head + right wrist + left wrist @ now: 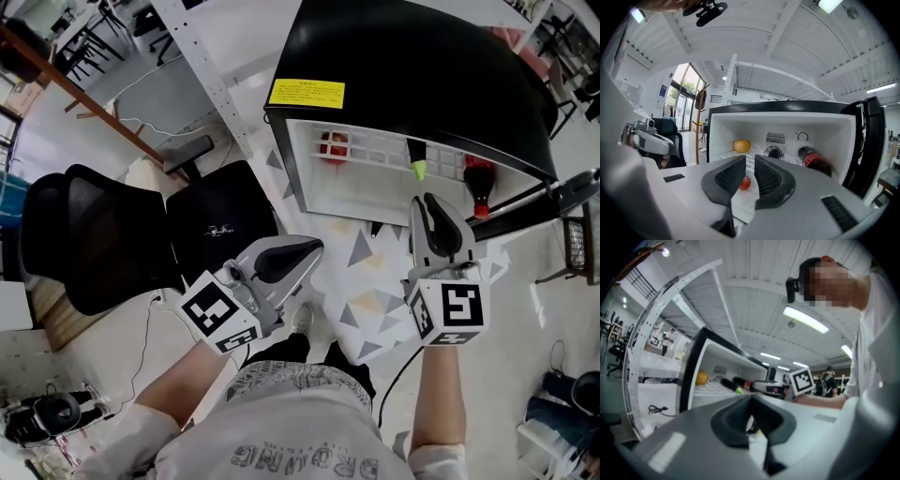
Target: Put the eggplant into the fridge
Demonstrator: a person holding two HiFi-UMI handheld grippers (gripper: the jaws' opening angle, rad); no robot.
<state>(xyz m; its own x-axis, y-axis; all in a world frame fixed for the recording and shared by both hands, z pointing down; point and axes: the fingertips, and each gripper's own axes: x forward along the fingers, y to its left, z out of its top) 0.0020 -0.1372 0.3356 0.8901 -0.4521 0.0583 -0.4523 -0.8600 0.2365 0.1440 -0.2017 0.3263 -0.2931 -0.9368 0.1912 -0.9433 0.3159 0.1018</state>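
The black mini fridge (403, 56) stands open on the floor. The eggplant (417, 157), dark with a green stem end, lies on the fridge's white shelf (375, 183); it also shows as a dark shape (774, 152) under the back vent. My right gripper (429, 202) hangs just in front of the opening, level with the shelf, its jaws a narrow gap apart (750, 161) with nothing between them. My left gripper (314, 248) is lower left of the fridge, away from it, its jaws (750, 397) together and empty.
On the shelf are also a red tomato (745, 183), a yellow fruit (742, 146) and a cola bottle (813, 161). The fridge door (869, 140) stands open on the right. A black office chair (94, 234) and a white rack post (206, 75) are on the left.
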